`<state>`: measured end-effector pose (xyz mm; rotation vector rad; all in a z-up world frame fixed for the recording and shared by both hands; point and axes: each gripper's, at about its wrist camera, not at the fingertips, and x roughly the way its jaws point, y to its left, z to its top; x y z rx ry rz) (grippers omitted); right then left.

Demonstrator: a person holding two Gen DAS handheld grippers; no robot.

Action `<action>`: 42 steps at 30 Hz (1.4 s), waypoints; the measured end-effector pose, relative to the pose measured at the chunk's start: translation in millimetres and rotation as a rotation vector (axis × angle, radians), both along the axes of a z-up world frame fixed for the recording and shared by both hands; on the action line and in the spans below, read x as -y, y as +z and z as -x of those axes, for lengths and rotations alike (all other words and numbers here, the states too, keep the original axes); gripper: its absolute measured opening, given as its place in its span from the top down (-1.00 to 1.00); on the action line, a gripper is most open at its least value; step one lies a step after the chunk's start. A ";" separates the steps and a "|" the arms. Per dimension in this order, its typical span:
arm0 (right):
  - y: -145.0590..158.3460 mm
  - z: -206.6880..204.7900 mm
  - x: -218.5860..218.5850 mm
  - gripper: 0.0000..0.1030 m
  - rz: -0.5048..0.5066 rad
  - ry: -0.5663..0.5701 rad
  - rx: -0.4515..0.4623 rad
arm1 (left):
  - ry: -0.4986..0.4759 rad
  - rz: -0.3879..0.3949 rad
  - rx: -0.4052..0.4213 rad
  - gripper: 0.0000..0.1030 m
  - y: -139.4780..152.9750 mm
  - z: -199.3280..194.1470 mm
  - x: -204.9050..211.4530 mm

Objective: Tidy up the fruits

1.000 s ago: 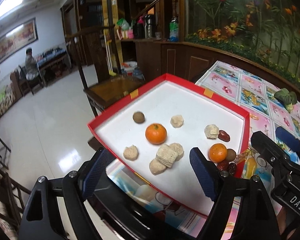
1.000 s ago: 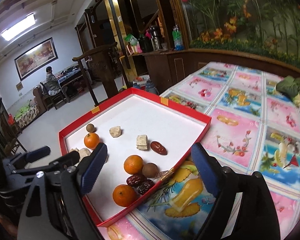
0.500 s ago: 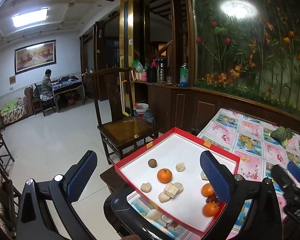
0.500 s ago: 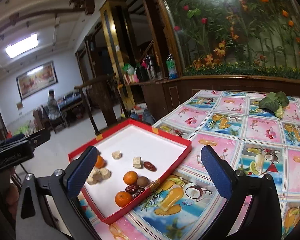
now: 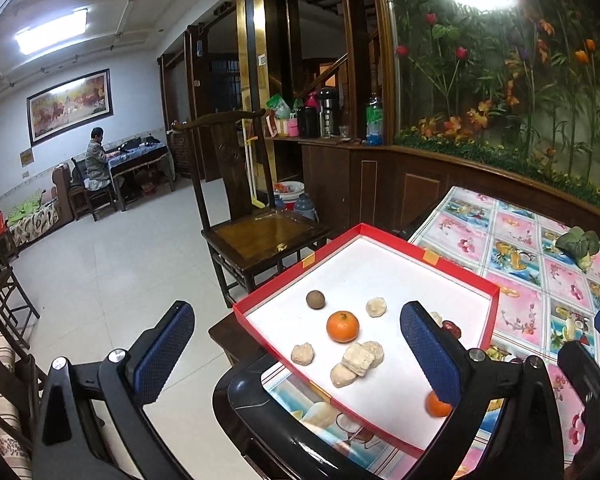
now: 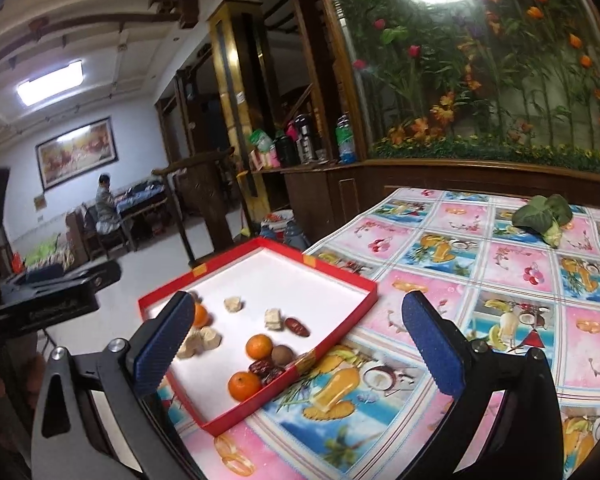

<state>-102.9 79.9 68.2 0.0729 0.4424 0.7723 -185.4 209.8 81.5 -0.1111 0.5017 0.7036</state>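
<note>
A red-rimmed white tray [image 5: 364, 232] [image 6: 364, 284] lies at the table's left corner. It holds three oranges [image 5: 342, 326] [image 6: 259, 346] [image 6: 244, 386], two brown round fruits [image 5: 315, 300] [image 6: 282, 355], red dates [image 6: 297, 327] [image 6: 266, 369] and several beige snack pieces [image 5: 358, 360] [image 6: 274, 318]. My left gripper [image 5: 296, 354] is open and empty, held above and in front of the tray. My right gripper [image 6: 300, 344] is open and empty, raised above the tray's near right corner.
The table has a pink fruit-print cloth [image 6: 500, 264] with a green leafy vegetable [image 6: 544, 214] at the far side. A wooden chair [image 5: 260, 232] stands beyond the tray. A black chair back [image 5: 252, 384] is below the tray's near edge. A wood-panelled wall [image 6: 460, 176] lies behind.
Both grippers have risen and pulled back from the tray, so it looks smaller and lower in both views. Both stay open and empty. The tray's contents have not moved.
</note>
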 end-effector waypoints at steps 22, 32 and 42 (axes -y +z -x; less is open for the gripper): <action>-0.1 20.0 -11.4 -1.00 0.016 0.067 0.055 | 0.007 0.018 -0.024 -0.99 -9.4 -0.9 0.9; -1.2 19.9 -12.7 -1.00 0.019 0.066 0.059 | 0.015 0.032 -0.034 -0.99 -12.8 -2.5 -1.9; -1.8 18.9 -11.4 -1.00 0.005 0.056 0.059 | 0.018 0.034 -0.058 -0.99 -17.1 -6.3 -1.0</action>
